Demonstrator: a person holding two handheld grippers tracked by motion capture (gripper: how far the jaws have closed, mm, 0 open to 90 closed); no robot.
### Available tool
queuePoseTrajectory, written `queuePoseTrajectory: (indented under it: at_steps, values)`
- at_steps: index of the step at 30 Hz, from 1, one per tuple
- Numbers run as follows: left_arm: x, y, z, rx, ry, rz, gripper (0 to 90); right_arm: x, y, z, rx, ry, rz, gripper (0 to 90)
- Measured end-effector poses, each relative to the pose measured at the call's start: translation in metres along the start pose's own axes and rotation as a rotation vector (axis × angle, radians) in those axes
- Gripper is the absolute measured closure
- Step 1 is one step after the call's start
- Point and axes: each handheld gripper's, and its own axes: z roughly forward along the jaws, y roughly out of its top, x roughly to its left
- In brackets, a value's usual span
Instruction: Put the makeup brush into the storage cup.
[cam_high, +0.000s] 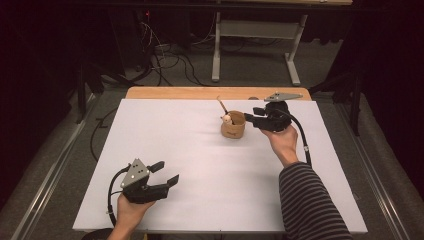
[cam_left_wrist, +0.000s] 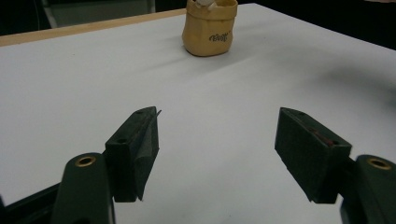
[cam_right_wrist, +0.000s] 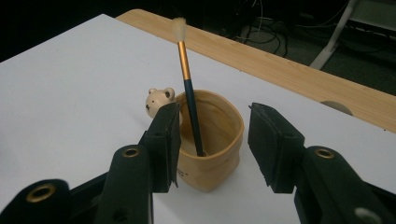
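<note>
Dim surroundings; perhaps slight softness

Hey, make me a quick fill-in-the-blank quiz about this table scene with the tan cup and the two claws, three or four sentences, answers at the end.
1. The brush stands in the tan cup with its bristles pointing ____.
2. The small figure at the cup's rim has the head of a ____.
3. The claw nearest the cup is the ____ claw.
4. The left claw has its jaws ____ with nothing between them.

Answers: up; bear; right; open
</note>
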Motion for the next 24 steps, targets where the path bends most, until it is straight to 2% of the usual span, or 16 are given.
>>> queuePoseTrajectory:
  at_steps: [24]
  values:
    - [0.000, 0.000, 0.000, 0.003, 0.001, 0.002, 31.1, -0.001, -0.008, -0.025, -0.027, 0.022, -0.001, 53.6]
